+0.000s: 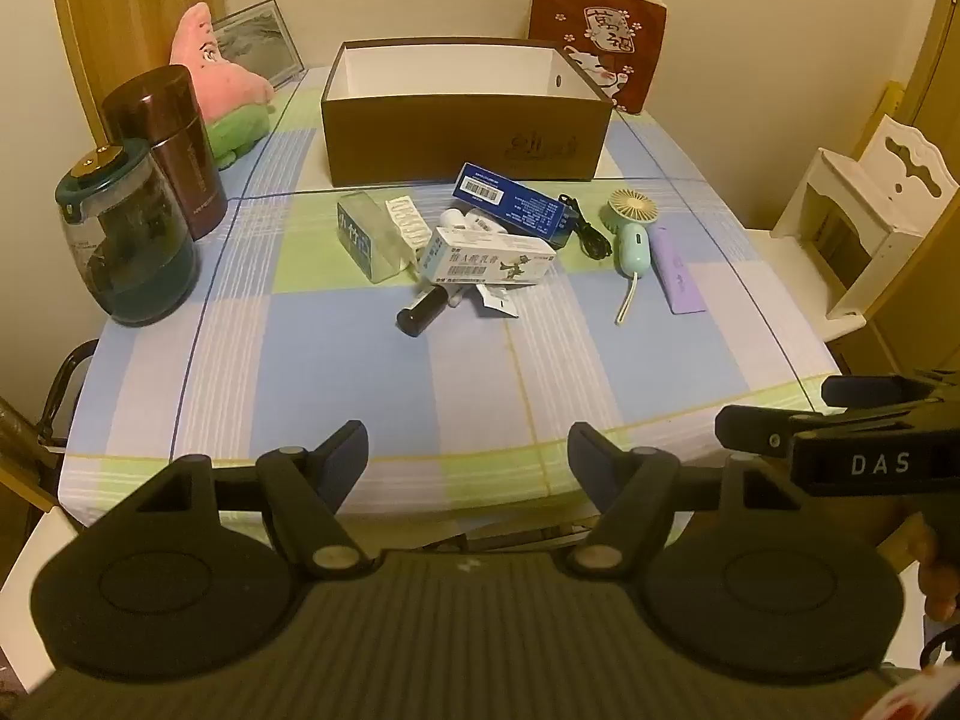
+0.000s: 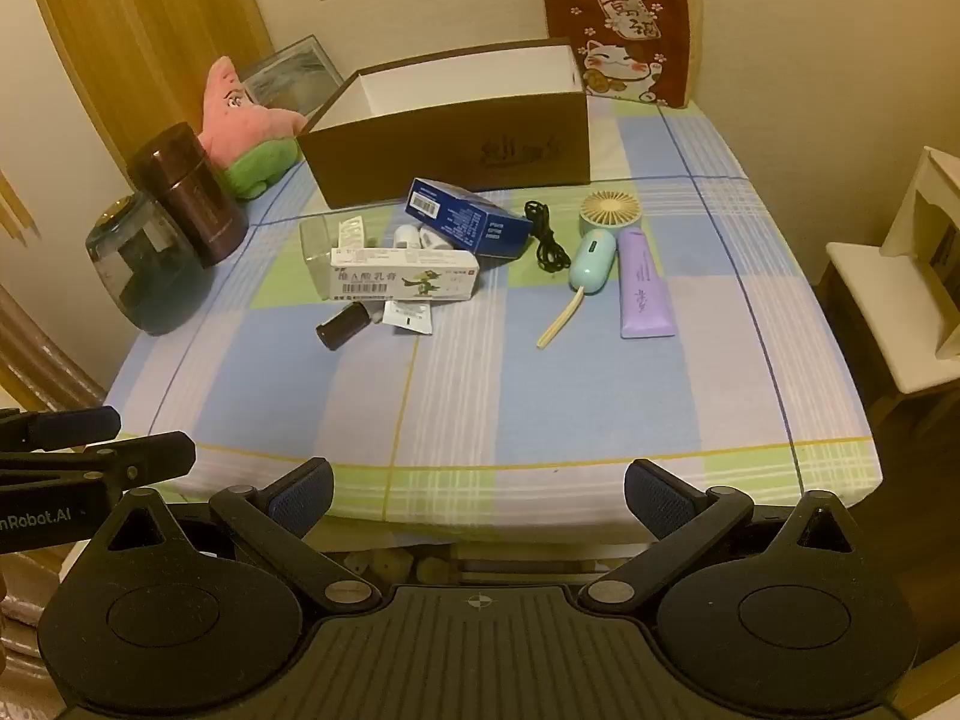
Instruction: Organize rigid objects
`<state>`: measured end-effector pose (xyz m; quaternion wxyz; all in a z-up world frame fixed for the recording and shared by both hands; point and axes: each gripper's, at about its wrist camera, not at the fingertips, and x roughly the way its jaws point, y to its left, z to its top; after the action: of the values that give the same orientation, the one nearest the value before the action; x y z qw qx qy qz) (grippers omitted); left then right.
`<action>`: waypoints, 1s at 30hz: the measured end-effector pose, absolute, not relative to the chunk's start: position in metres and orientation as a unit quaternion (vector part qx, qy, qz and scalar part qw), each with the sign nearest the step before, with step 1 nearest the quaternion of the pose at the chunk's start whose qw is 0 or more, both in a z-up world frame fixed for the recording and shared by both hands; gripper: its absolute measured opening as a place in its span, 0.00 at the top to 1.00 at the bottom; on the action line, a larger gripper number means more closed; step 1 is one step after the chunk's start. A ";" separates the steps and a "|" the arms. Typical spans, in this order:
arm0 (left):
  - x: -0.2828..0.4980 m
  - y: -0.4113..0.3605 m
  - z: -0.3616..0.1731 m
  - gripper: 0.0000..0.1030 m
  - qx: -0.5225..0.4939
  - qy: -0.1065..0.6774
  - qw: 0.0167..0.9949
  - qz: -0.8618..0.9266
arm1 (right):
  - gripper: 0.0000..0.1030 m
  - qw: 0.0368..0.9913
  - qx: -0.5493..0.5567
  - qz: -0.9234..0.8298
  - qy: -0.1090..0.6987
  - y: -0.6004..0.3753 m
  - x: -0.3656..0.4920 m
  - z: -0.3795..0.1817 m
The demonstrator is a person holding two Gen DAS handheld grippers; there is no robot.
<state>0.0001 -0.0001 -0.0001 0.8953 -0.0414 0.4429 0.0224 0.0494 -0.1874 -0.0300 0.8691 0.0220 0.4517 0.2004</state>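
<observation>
Item count, tabletop and surrounds
One open brown box [image 2: 456,144]; two printed cartons, one blue [image 2: 465,216], one white [image 2: 405,282]; one clear plastic case [image 1: 369,234]; one dark vial [image 2: 342,327]; two small white bottles [image 2: 420,237]; one handheld fan [image 2: 594,246]; one purple tube [image 2: 642,285]; one black cable [image 2: 546,237]; one maroon flask [image 2: 189,195]; one glass jar [image 2: 135,267]; one pink plush [image 2: 246,114]; one cat cushion [image 2: 624,36]; small paper sachets uncounted, overlapping

Black tongs [image 1: 468,450], blue pads [image 2: 651,489]
</observation>
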 end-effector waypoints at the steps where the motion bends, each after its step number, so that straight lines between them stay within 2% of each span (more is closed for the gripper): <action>1: 0.000 0.000 0.000 0.30 -0.042 0.443 0.895 0.022 | 0.00 0.869 0.024 0.201 0.451 -0.188 0.049 -0.030; 30: 0.004 -0.004 0.000 0.30 -0.034 0.440 0.897 0.020 | 0.00 0.871 0.024 0.200 0.449 -0.189 0.046 -0.028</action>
<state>0.0039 -0.0043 -0.0002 0.8973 -0.0343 0.4397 0.0196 0.0458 -0.1890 -0.0278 0.8707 0.0244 0.4486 0.2002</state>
